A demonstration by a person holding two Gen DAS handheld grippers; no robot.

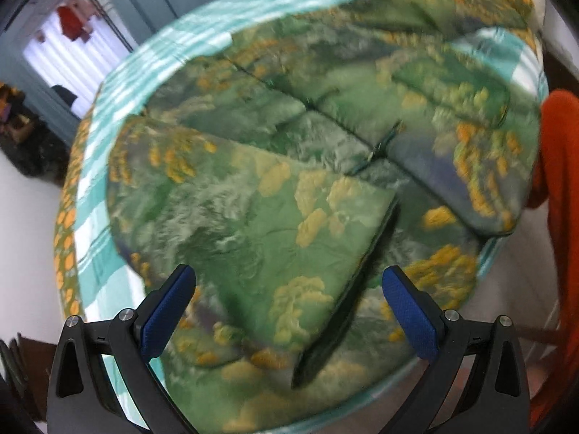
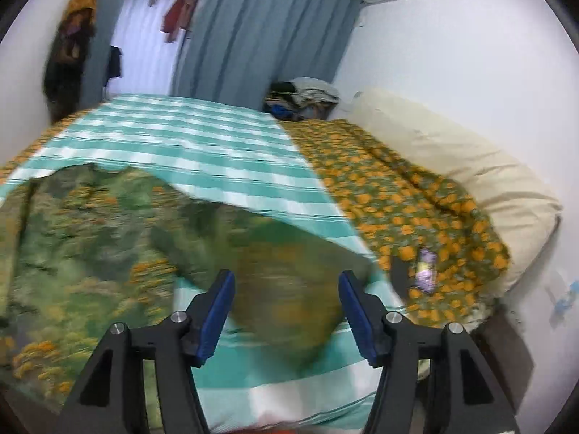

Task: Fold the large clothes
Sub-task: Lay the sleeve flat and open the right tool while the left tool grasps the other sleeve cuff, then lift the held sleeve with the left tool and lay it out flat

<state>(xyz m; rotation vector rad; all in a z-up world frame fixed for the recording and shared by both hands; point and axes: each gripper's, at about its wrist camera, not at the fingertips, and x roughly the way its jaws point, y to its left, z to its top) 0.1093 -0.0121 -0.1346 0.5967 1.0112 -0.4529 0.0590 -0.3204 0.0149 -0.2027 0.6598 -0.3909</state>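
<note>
A large green garment with yellow-orange print [image 1: 260, 188] lies spread on a teal-and-white checked sheet [image 1: 108, 115] on the bed. One side is folded inward, with a dark edge [image 1: 347, 296] running toward my left gripper. My left gripper [image 1: 289, 289] is open above the garment's near part and holds nothing. In the right wrist view the same garment [image 2: 90, 238] lies at left on the checked sheet [image 2: 202, 144]. A blurred part of it [image 2: 286, 289] lies between the blue pads of my open right gripper [image 2: 286, 293].
An orange-flowered bedcover [image 2: 398, 195] and a cream pillow [image 2: 470, 173] lie at the right of the bed. A small purple object [image 2: 425, 271] rests on the bedcover. Grey curtains [image 2: 260, 36], a clothes pile [image 2: 304, 97] and white walls stand behind. A person's orange sleeve [image 1: 557, 188] is at right.
</note>
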